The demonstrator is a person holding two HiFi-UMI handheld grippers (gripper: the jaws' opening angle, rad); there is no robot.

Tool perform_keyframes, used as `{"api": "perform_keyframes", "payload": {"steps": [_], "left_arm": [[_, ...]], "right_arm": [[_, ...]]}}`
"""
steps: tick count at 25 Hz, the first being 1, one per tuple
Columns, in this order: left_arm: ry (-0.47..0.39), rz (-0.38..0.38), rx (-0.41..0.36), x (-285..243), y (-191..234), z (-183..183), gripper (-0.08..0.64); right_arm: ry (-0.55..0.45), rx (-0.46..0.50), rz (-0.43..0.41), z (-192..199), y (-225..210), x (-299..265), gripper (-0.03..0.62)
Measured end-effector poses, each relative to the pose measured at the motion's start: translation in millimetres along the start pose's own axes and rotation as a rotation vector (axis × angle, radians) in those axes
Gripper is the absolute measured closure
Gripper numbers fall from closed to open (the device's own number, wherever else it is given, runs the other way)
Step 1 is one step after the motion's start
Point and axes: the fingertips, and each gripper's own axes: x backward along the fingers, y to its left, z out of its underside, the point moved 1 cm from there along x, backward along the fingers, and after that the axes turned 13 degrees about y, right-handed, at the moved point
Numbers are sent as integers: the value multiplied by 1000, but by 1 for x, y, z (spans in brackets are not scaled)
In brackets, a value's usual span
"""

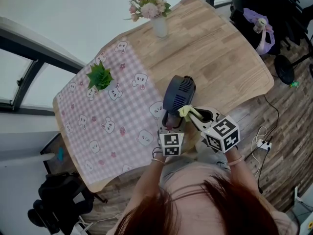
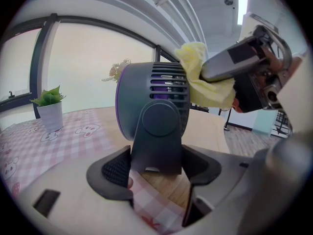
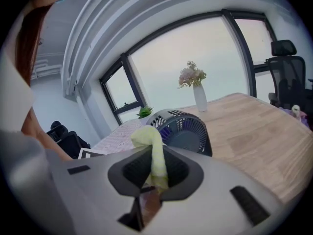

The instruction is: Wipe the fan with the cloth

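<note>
2 grippers work the fan (image 1: 178, 94) at the near edge of the table (image 1: 220, 53).

The left gripper (image 2: 156, 173), held low and close to the body, clamps its jaws on either side of the fan's stand. The right gripper (image 3: 154, 173) reaches in from the right, its jaws pinching a yellow cloth (image 3: 152, 146) that lies against the rim of the fan's dark housing. The fan stands where the pink checked tablecloth (image 1: 107, 126) meets bare wood. A small potted plant (image 1: 100, 77) sits on the tablecloth and a vase (image 1: 159, 26) of flowers at the far edge. Beyond the table's right end are an office chair (image 1: 264, 9) and wood floor (image 1: 288, 131). Large windows (image 3: 195, 48) line the room.
</note>
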Motion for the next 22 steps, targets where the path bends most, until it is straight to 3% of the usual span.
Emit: {"api": "perform_keyframes", "payload": {"steps": [22], "left_arm": [[8, -1, -7, 0, -2, 1, 253]], "right_arm": [[-59, -142, 45, -16, -51, 2, 545]]}}
